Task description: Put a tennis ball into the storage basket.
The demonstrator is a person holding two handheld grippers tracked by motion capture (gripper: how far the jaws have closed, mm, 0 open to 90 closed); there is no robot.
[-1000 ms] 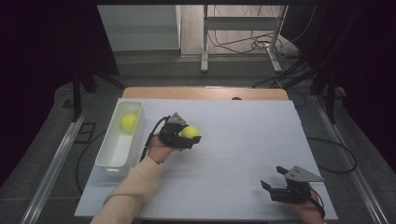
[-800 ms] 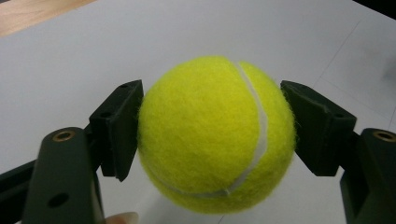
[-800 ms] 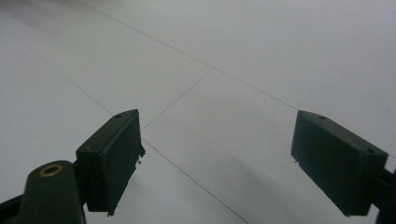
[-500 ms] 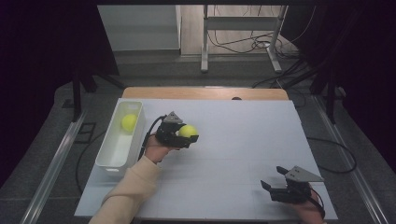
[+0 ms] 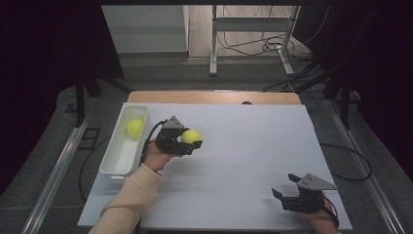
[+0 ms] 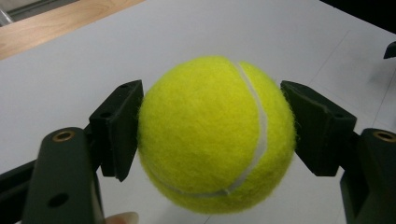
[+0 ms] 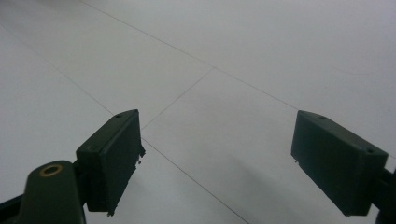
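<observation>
1. High view: the left gripper (image 5: 192, 145) is clamped on a tennis ball (image 5: 190, 136), held over the white table (image 5: 253, 146) just right of the white bin (image 5: 111, 168). The ball hangs close to the bin's right wall but is not over the opening. A second ball (image 5: 134, 127) already lies inside the bin at its far end, so that one looks finished. The right gripper (image 5: 285, 187) rests near the table's front right corner, well apart from the bin, its jaws spread with nothing between them.

2. Left gripper view: the two black pads (image 6: 119, 128) press on opposite sides of the tennis ball (image 6: 217, 135), which sits squarely between them, clear of the table below. The hold looks sound. The gripper appears to point away from the bin here, so I judge the carry is about half done: the ball is lifted, but bringing it over the bin and letting go are left.

3. Right gripper view: the pads (image 7: 112, 156) stand wide apart over bare table (image 7: 224, 56). This gripper seems idle, with no further ball before it.
</observation>
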